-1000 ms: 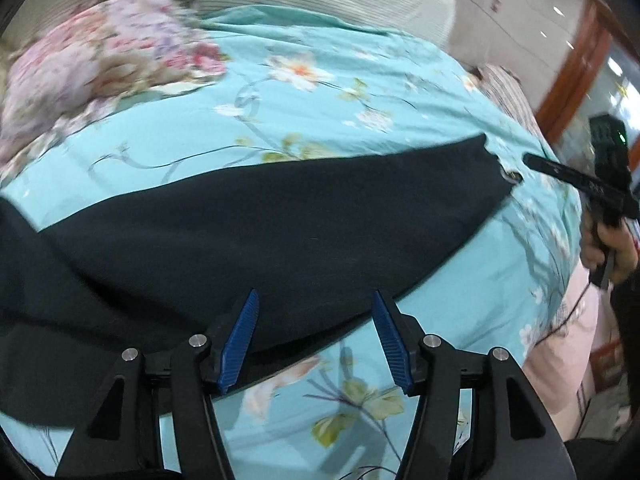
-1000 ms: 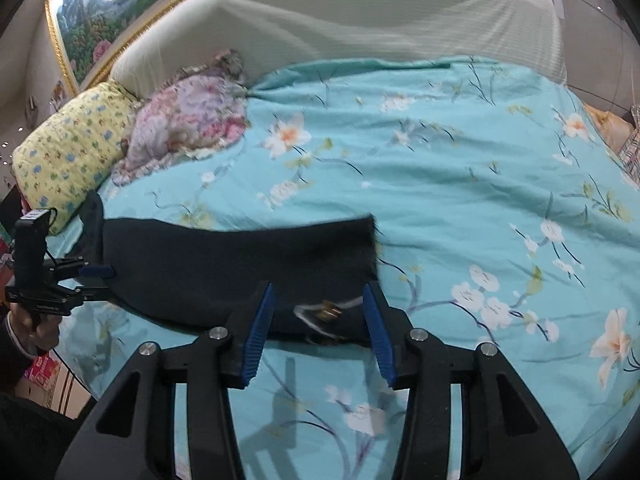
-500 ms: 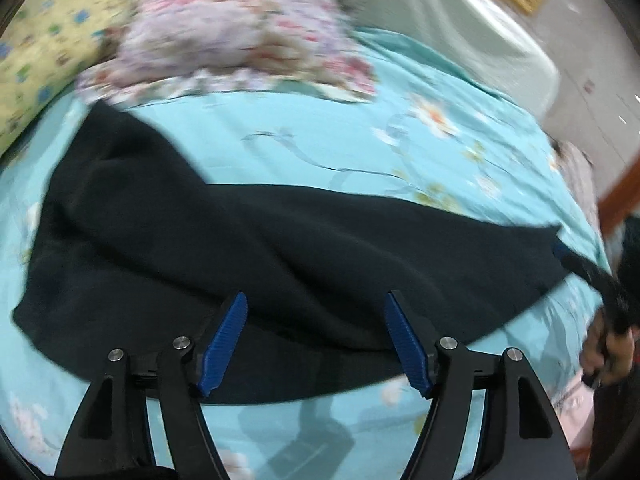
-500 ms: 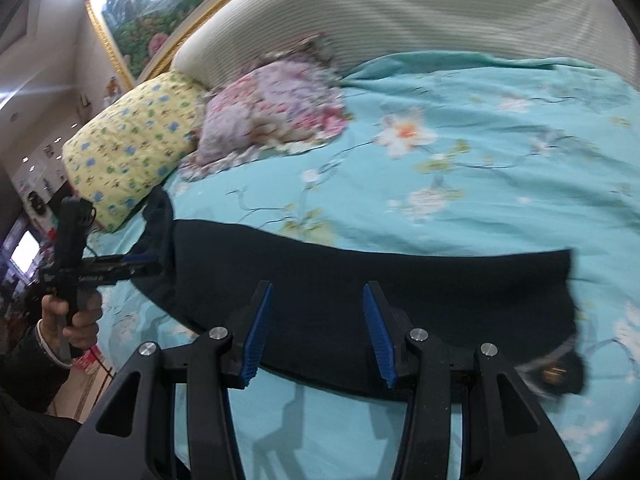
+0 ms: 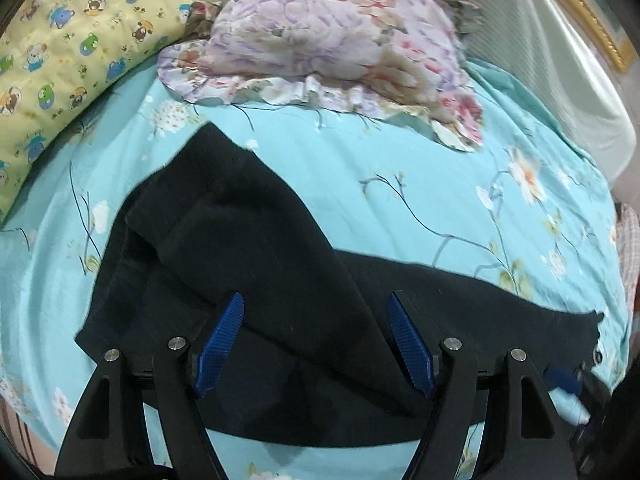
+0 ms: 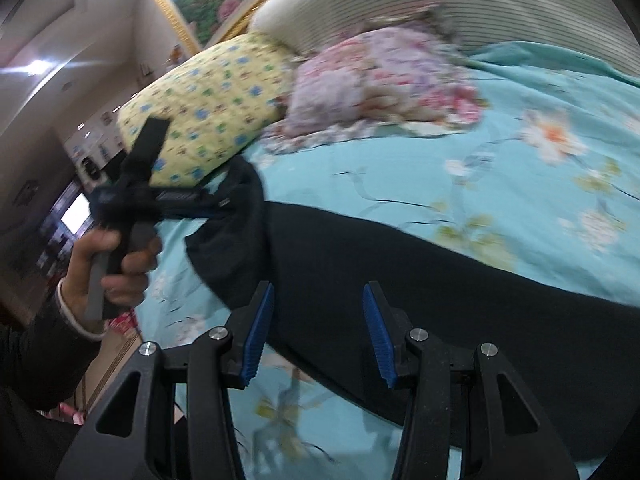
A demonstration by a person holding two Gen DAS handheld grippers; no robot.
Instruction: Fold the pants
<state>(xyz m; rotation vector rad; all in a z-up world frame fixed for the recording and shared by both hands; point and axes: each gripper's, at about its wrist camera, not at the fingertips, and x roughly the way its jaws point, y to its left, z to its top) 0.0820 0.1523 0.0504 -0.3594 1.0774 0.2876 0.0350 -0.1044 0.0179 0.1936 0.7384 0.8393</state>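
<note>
Black pants (image 5: 256, 264) lie stretched across the turquoise floral bedspread (image 5: 440, 200), one end bunched and folded over near the pillows. My left gripper (image 5: 312, 340) is open, its blue pads over the bunched cloth, holding nothing. In the right wrist view the pants (image 6: 440, 280) run from the lower right to a rumpled end at the left. My right gripper (image 6: 318, 332) is open above the pants' near edge. The left gripper (image 6: 208, 206) shows there too, held by a hand, its tips at the rumpled end.
A purple-pink floral pillow (image 5: 340, 36) and a yellow cartoon-print pillow (image 5: 72, 48) lie at the head of the bed. A striped headboard (image 6: 460, 4) and a framed painting (image 6: 208, 4) stand behind. The bed's edge and the floor show at the lower left (image 6: 116, 344).
Both cameras have swung left along the pants, from the waistband end to the bunched end near the pillows. Both grippers have stayed open.
</note>
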